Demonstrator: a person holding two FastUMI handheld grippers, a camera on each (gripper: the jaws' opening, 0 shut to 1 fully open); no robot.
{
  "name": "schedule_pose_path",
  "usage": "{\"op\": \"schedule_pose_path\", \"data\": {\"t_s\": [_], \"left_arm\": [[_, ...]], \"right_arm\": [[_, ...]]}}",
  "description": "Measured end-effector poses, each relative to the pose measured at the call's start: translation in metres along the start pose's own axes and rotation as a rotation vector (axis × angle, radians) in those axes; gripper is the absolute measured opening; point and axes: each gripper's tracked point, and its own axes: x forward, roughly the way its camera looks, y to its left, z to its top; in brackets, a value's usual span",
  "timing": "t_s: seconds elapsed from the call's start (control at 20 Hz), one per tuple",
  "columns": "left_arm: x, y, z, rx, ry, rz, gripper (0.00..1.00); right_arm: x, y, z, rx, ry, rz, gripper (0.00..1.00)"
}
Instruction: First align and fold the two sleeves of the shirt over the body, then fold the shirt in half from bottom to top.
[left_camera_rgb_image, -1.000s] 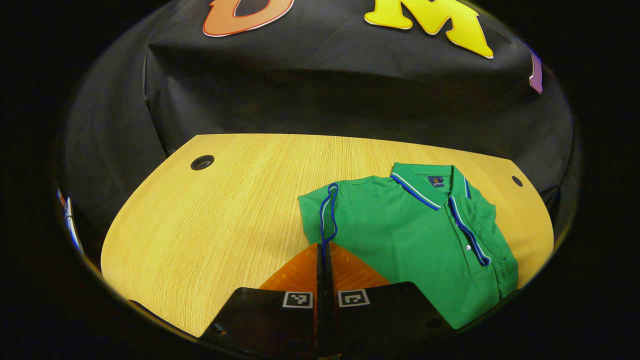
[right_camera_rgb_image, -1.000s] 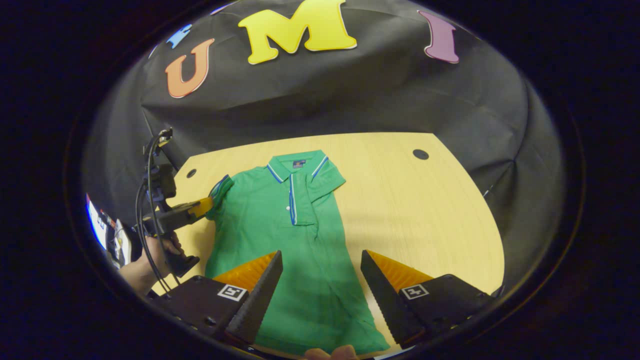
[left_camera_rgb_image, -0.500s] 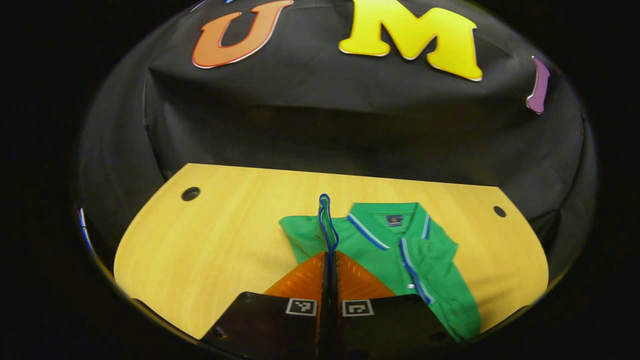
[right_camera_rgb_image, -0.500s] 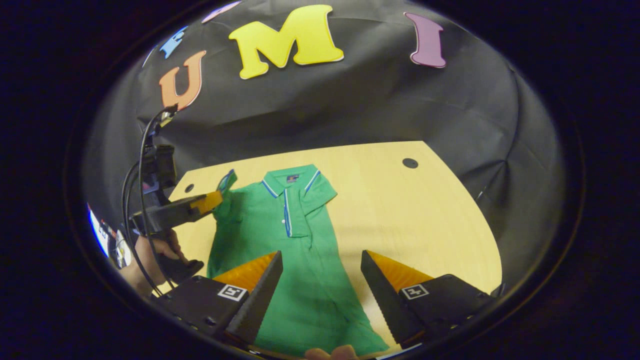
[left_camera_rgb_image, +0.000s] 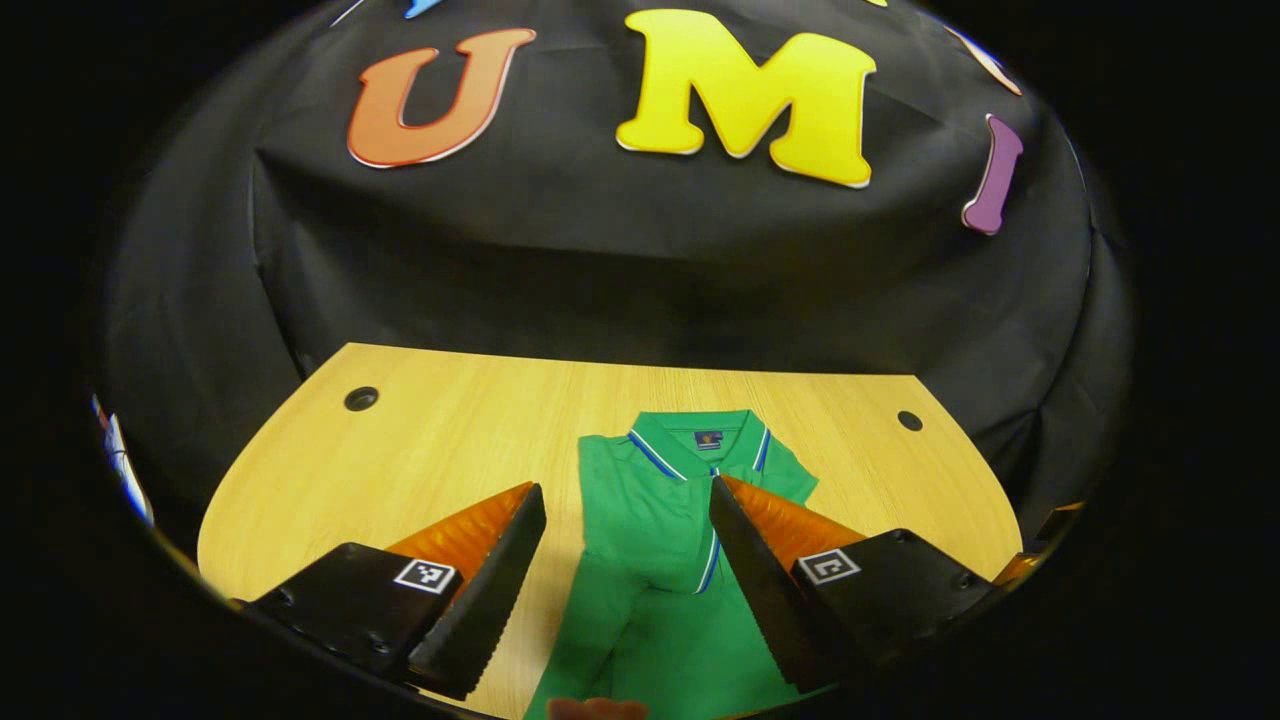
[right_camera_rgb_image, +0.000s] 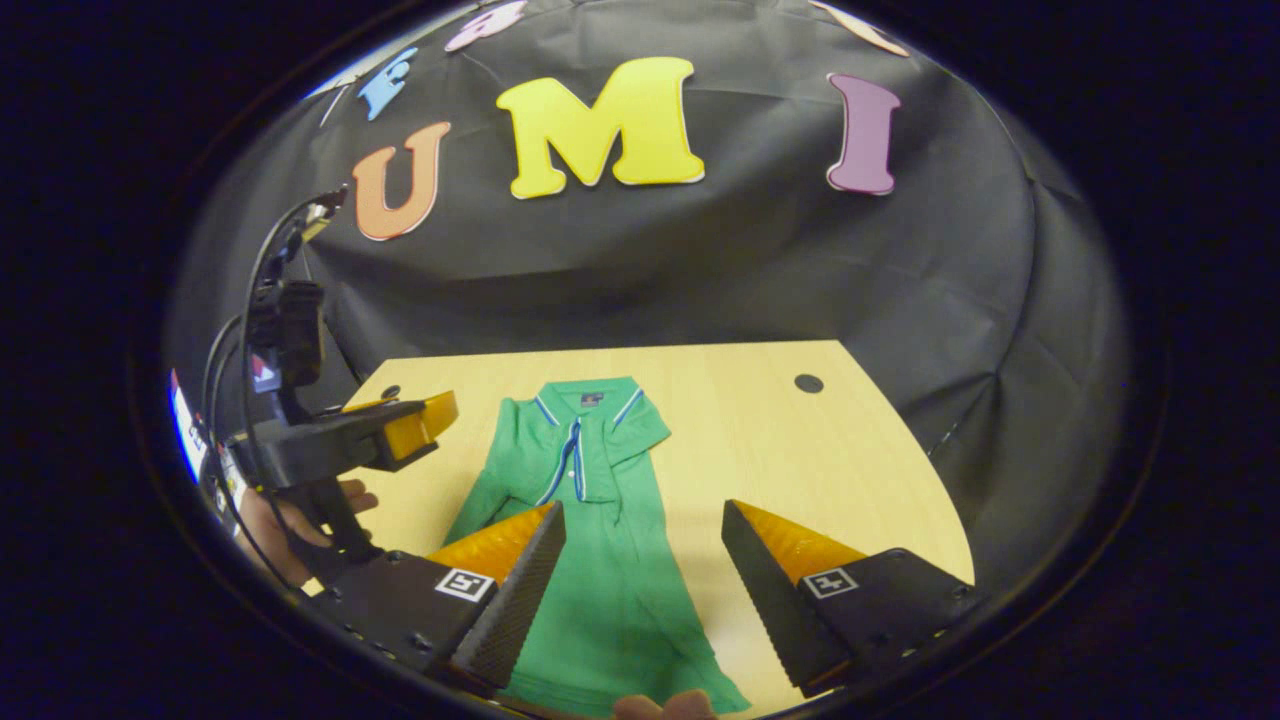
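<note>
A green polo shirt (left_camera_rgb_image: 655, 560) with blue-and-white trim lies flat on the wooden table (left_camera_rgb_image: 440, 450), collar (left_camera_rgb_image: 705, 445) toward the wall. Both short sleeves rest folded over the body, the left sleeve (right_camera_rgb_image: 505, 475) and the right sleeve (right_camera_rgb_image: 640, 432). My left gripper (left_camera_rgb_image: 625, 492) hovers open above the shirt's chest with nothing between its fingers. In the right gripper view the left gripper (right_camera_rgb_image: 435, 425) floats over the table's left part, held by a hand (right_camera_rgb_image: 270, 520). My right gripper (right_camera_rgb_image: 642, 510) stands open over the shirt's lower half (right_camera_rgb_image: 610, 600), holding nothing.
The table (right_camera_rgb_image: 800, 470) has a round cable hole near each far corner (left_camera_rgb_image: 361, 398) (left_camera_rgb_image: 909, 420). Bare wood lies on both sides of the shirt. Black cloth walls close the booth behind and beside the table. Cables (right_camera_rgb_image: 255, 300) hang from the left gripper.
My left gripper, shut on the left sleeve's cuff, carried it over the body, let go and opened, then swung to face the shirt. The right gripper stayed open and tilted up slightly.
</note>
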Motion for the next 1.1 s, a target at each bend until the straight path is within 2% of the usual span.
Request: {"op": "schedule_pose_path", "data": {"t_s": [0.05,0.1,0.25,0.4,0.55,0.7,0.85,1.1], "left_arm": [[-0.015,0.008,0.006,0.007,-0.026,0.014,1.0],[-0.028,0.015,0.011,0.009,-0.052,0.02,1.0],[-0.076,0.027,0.014,0.0,-0.099,0.019,1.0],[-0.122,0.04,0.007,0.023,-0.138,0.021,1.0],[-0.162,0.048,-0.024,0.068,-0.119,0.017,1.0],[-0.193,0.043,-0.054,0.056,-0.088,0.011,1.0],[-0.215,0.039,-0.079,0.089,-0.095,0.012,1.0],[-0.233,0.03,-0.156,0.121,-0.011,0.013,1.0]], "right_arm": [[-0.006,0.004,0.005,-0.014,-0.024,0.002,0.92],[-0.012,0.008,0.005,-0.031,-0.04,0.008,0.96],[-0.039,0.017,0.004,-0.068,-0.084,0.027,0.96],[-0.066,0.01,-0.016,-0.072,-0.09,0.001,0.95],[-0.093,-0.007,-0.045,-0.076,-0.07,-0.017,0.95],[-0.114,-0.027,-0.074,-0.124,-0.062,-0.034,0.94],[-0.124,-0.036,-0.106,-0.113,-0.05,0.007,0.95],[-0.116,-0.065,-0.182,-0.145,0.062,0.034,0.95]]}}
